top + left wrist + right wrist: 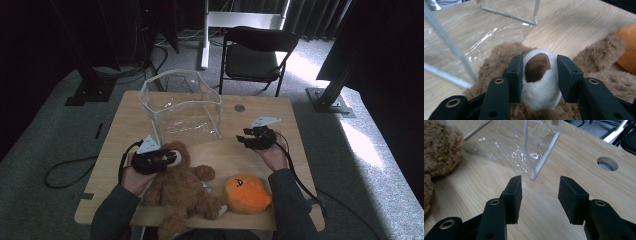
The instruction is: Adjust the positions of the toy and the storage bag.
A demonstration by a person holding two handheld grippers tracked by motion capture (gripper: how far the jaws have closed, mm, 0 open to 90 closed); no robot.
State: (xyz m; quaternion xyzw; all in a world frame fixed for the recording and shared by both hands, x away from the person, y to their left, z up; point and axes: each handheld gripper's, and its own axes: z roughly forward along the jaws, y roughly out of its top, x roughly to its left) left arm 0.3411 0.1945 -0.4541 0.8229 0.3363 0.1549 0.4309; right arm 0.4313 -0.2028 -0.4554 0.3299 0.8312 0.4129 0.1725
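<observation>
surface: wooden table (300,145) on grey carpet, black chair (255,52) behind it
teddy bear (182,187): lies at the near edge, head toward the clear bag (182,107)
left gripper (537,72): jaws pressed on both sides of the bear's white snout (539,80)
right gripper (540,192): jaws spread wide, holding nothing, above bare wood near the bag's corner
orange plush (247,192): just beside the bear's arm

Black tongs (540,200), dark grey sleeves (112,212)

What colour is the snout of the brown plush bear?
White with a dark brown nose patch; the snout shows best in the left gripper view.
</observation>
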